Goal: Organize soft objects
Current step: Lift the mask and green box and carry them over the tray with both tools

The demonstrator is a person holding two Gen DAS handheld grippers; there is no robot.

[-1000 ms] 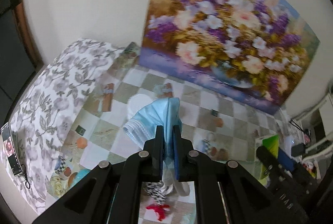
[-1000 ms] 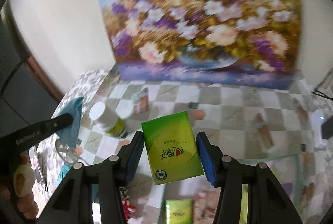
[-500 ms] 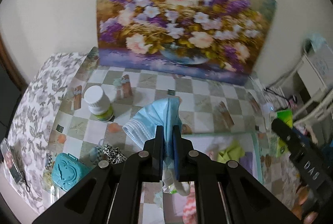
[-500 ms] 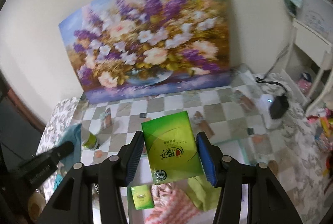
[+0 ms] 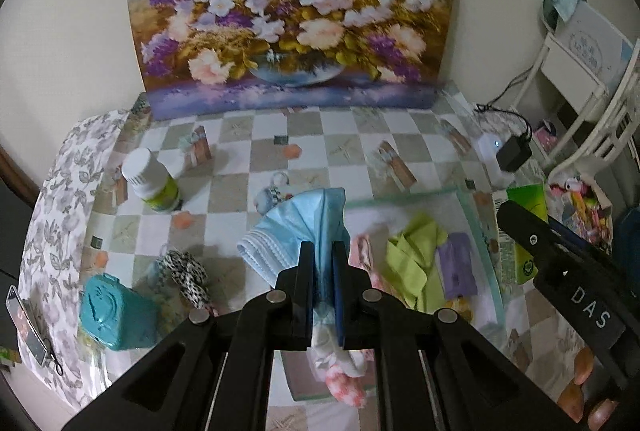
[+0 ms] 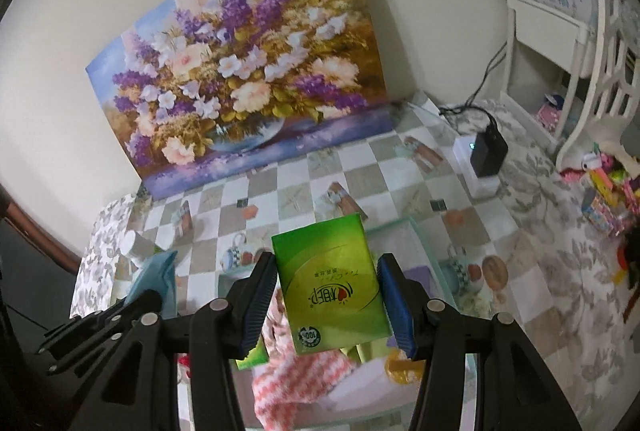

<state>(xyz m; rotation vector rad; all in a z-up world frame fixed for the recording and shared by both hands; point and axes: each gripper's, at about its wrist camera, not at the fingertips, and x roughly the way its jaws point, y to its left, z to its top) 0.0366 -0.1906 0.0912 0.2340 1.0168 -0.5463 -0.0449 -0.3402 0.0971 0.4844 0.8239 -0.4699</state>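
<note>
My left gripper is shut on a light blue face mask and holds it above the left edge of a clear tray. The tray holds a lime cloth, a purple cloth and a pink checked cloth. My right gripper is shut on a green tissue pack above the same tray. The mask shows in the right wrist view, and the green pack in the left wrist view.
A white-capped bottle, a black-and-white scrunchie and a teal case lie left of the tray. A flower painting leans on the back wall. A white charger with a black plug and a white shelf stand right.
Both grippers have swung right from the table's left side to above the tray, each still holding its object. The tray and its cloths have come into view.
</note>
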